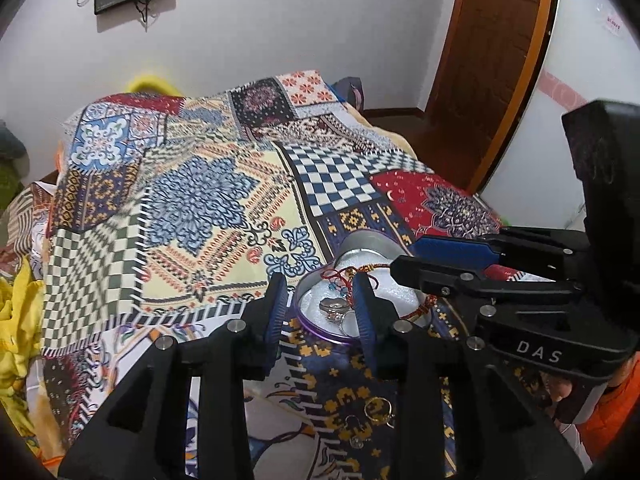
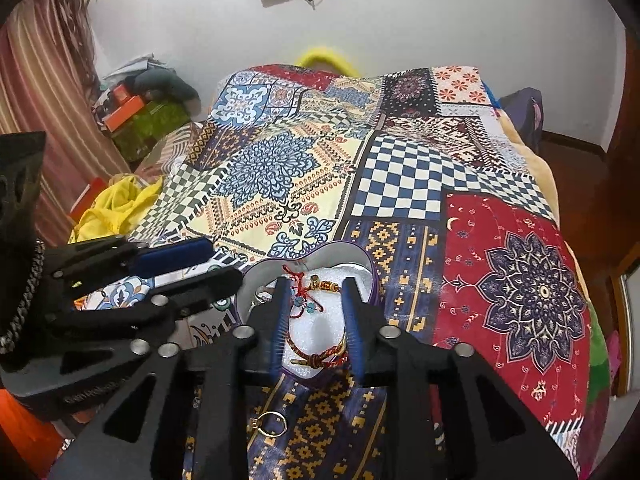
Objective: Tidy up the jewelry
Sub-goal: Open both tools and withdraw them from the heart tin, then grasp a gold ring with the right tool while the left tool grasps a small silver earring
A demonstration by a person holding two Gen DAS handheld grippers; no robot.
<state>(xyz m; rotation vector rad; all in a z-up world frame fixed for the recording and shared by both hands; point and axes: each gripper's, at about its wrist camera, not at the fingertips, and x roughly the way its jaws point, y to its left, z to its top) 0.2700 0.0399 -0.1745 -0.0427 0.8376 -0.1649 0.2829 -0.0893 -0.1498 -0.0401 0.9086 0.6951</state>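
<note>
A bed covered by a patchwork bedspread (image 2: 400,184) carries one heart-shaped tin (image 2: 370,270) with a white foam lining, sitting near the bed's near edge. Two sets of tongs hover over it. The left tongs (image 1: 320,304) are spread open and hold nothing, their tips either side of the tin's near-left rim. The right tongs (image 2: 316,320) are also spread open and empty, straddling the tin's middle. Inside the tin lie one red thread bracelet (image 2: 298,280) with blue beads, one beaded bracelet (image 2: 326,282), one braided brown-and-red cord bracelet (image 2: 318,356) at the near rim, and silver rings (image 1: 334,306) whose number I cannot tell. One gold ring (image 2: 272,424) lies loose on the bedspread, just nearer than the tin. Beyond and right of the tin, the bedspread stretches open to its far and right edges.
</note>
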